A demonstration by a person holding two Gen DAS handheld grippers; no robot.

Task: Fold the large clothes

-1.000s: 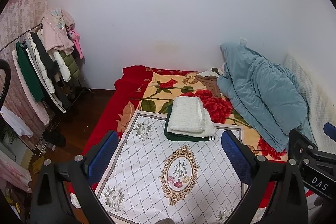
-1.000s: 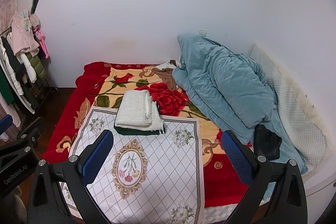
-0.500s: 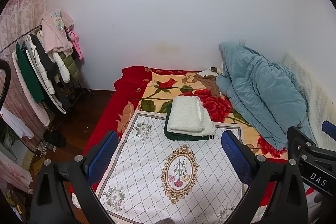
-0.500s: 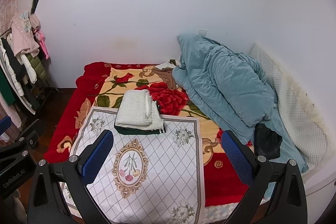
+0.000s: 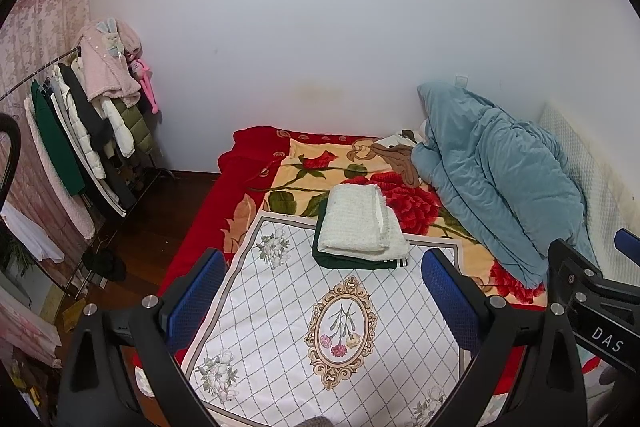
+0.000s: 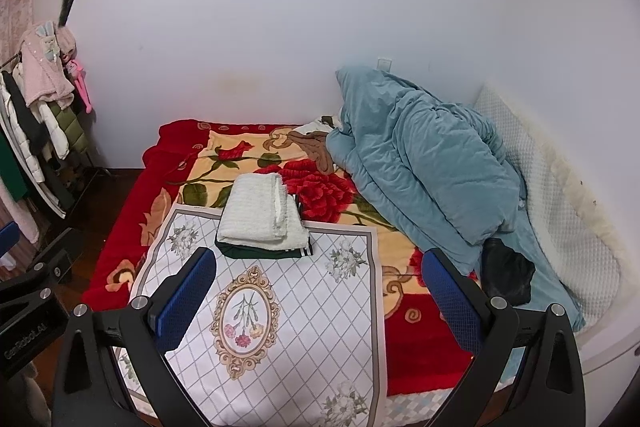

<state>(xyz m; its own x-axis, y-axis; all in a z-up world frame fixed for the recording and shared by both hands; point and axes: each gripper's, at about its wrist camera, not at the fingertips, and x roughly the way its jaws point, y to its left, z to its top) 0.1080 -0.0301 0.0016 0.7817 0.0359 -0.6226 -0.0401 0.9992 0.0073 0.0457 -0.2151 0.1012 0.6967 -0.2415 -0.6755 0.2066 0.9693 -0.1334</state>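
A bed (image 5: 256,183) with a red flower blanket sits by a white wall. The left gripper (image 5: 324,295) and right gripper (image 6: 320,287) both hang above it, spread wide and holding nothing. Ahead of both, a folded white garment (image 5: 360,225) lies on a folded dark green one (image 5: 340,262).
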